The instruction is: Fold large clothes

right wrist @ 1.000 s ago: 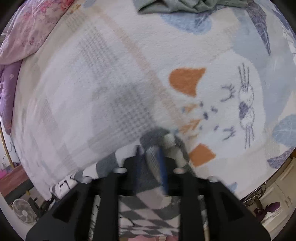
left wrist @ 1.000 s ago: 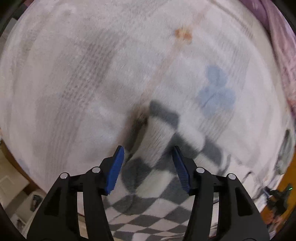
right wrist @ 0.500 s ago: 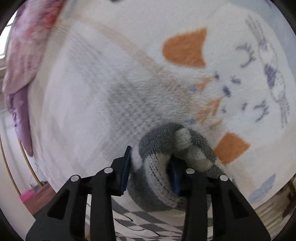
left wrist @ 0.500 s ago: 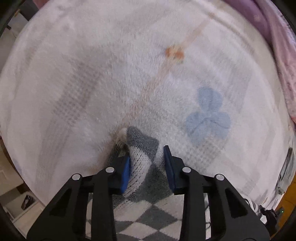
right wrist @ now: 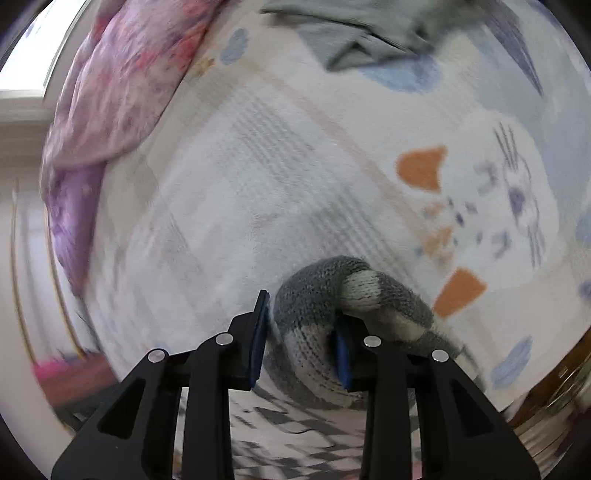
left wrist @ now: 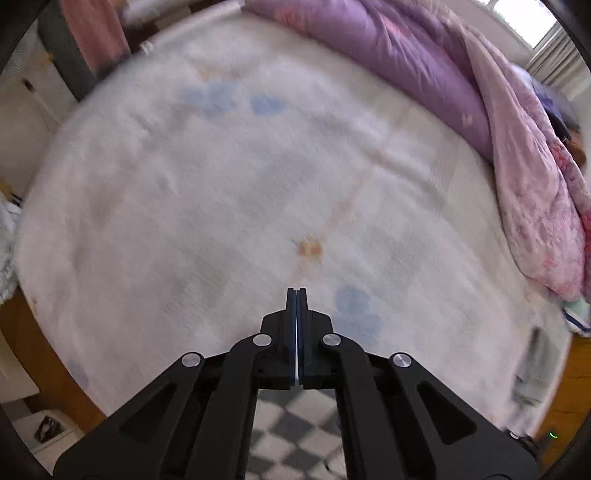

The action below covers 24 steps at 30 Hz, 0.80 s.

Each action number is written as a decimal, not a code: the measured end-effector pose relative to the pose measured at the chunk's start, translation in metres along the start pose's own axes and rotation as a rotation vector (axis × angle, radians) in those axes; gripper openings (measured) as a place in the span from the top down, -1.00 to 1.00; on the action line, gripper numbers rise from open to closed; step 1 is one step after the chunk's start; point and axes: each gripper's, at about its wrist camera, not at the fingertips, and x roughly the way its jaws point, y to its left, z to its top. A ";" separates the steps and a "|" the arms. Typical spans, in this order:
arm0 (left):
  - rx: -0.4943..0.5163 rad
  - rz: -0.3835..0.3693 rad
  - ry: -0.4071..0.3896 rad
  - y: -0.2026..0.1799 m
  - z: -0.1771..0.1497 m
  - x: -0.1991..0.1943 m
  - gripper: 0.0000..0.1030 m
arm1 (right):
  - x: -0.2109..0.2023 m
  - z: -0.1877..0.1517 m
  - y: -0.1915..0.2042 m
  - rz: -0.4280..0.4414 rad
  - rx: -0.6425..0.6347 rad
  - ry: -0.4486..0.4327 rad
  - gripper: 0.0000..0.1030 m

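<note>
In the left wrist view a blanket (left wrist: pixel 207 206) covers the bed and fills most of the frame. A heaped quilt (left wrist: pixel 517 177) lies on it along the upper right edge. The left gripper (left wrist: pixel 296 295) sits at bottom centre, and the sweater (left wrist: pixel 291 439) shows below it — between the gripper's arms, at the bottom edge.

In the right wrist view the quilt (right wrist: pixel 122 99) lies at the upper left, on the blanket (right wrist: pixel 258 177). A crumpled garment (right wrist: pixel 369 33) lies at the top centre (also on the blanket). The right gripper (right wrist: pixel 301 332) is at lower centre — a bunched fold of the sweater (right wrist: pixel 317 306) sits between its fingers, the rest trailing to the bottom edge.
</note>
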 end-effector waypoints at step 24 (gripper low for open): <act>-0.162 -0.006 0.116 0.020 -0.060 0.065 0.60 | 0.037 0.028 -0.018 -0.018 0.087 0.047 0.42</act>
